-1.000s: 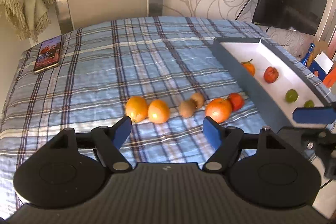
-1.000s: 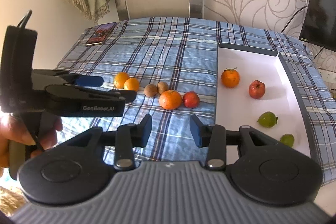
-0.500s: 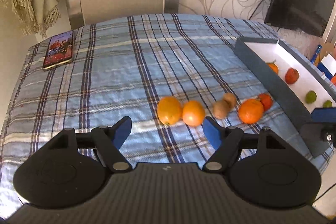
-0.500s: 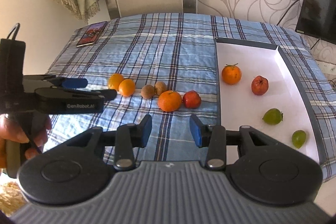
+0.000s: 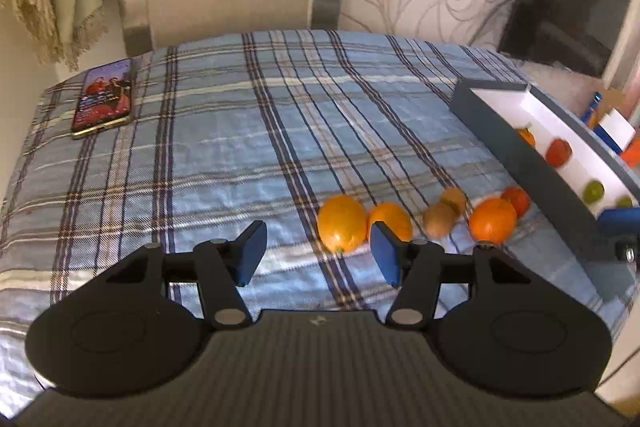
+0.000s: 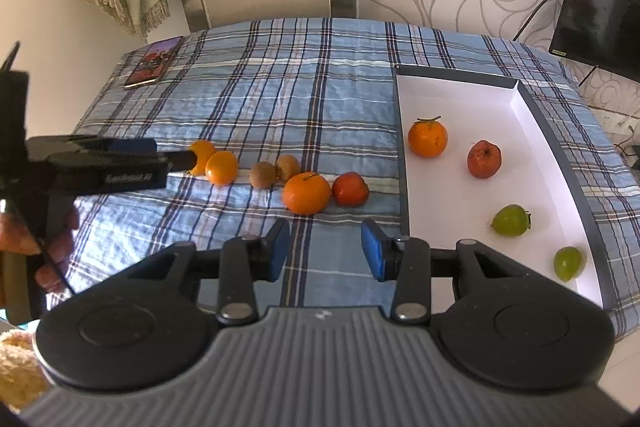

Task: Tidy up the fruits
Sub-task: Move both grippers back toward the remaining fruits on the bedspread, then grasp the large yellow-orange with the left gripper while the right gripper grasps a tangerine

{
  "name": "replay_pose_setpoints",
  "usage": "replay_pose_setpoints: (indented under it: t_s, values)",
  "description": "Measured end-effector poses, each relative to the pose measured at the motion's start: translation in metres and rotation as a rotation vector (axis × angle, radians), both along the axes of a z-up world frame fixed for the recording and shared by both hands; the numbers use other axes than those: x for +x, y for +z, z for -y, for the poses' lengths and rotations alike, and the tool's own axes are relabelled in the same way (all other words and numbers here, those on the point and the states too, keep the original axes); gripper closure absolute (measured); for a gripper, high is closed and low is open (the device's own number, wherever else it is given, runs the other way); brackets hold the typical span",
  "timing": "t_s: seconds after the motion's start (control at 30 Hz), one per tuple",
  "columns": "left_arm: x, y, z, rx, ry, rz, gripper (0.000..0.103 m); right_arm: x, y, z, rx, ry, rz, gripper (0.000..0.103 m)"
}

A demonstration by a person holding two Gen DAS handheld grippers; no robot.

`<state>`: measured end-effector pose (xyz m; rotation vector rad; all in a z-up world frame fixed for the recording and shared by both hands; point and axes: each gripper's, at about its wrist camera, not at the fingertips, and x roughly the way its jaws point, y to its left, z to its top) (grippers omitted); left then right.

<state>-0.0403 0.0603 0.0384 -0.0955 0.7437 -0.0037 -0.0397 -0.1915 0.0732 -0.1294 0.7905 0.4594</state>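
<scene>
six loose fruits sit in a row on the plaid blue bed cover (image 6: 280, 99) toward its near edge, next to the left wall of the tray (image 6: 532, 99) at the bed's right edge: two yellow-orange citrus at the left end, leftmost orange (image 5: 342, 223) and second orange (image 5: 391, 221), then two brown kiwis (image 6: 263, 174), a big tangerine (image 6: 306, 193) and a red fruit (image 6: 351, 189). tray already holds an orange with stem (image 6: 427, 138), a reddish fruit (image 6: 484, 159) and two green ones (image 6: 511, 221). change since a second ago: left claw (image 5: 318, 253) slid along the row, from lined up on the middle fruits to the left end, and its jaws are closing, nothing between them yet; leftmost orange sits just past the tips, so likely the next pick. right claw (image 6: 325, 249) unchanged, partly open, empty, hovering near the tray's left wall. fruits look round, firm, smooth, may roll on soft cover. phone (image 5: 103, 103) at far left corner.
</scene>
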Motion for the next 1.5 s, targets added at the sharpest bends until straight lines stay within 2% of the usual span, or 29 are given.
replay_pose_setpoints:
  t_s: [0.2,0.33,0.6,0.9,1.17,1.3,1.5]
  values:
    - [0.007,-0.016,-0.005,0.000,-0.030,-0.037,0.041,0.007,-0.009,-0.013,-0.023,0.056,-0.015,0.061]
    - [0.011,-0.018,-0.003,0.012,-0.059,-0.026,0.041,0.015,-0.021,-0.026,-0.052,0.094,-0.019,0.062]
    - [0.019,-0.020,-0.001,0.011,-0.091,-0.017,0.041,0.041,-0.044,-0.040,-0.077,0.071,-0.056,0.062]
    - [0.019,-0.021,-0.002,0.009,-0.105,-0.014,0.041,0.056,-0.051,-0.057,-0.111,0.064,-0.018,0.061]
    - [0.024,-0.022,0.000,-0.005,-0.106,0.000,0.042,0.044,-0.040,-0.042,-0.076,0.063,-0.034,0.064]
    - [0.027,-0.022,0.002,-0.004,-0.099,0.005,0.048,0.036,-0.030,-0.033,-0.061,0.059,-0.041,0.064]
    - [0.026,-0.022,0.002,-0.011,-0.064,0.012,0.055,0.024,-0.014,-0.028,-0.046,0.074,0.001,0.064]
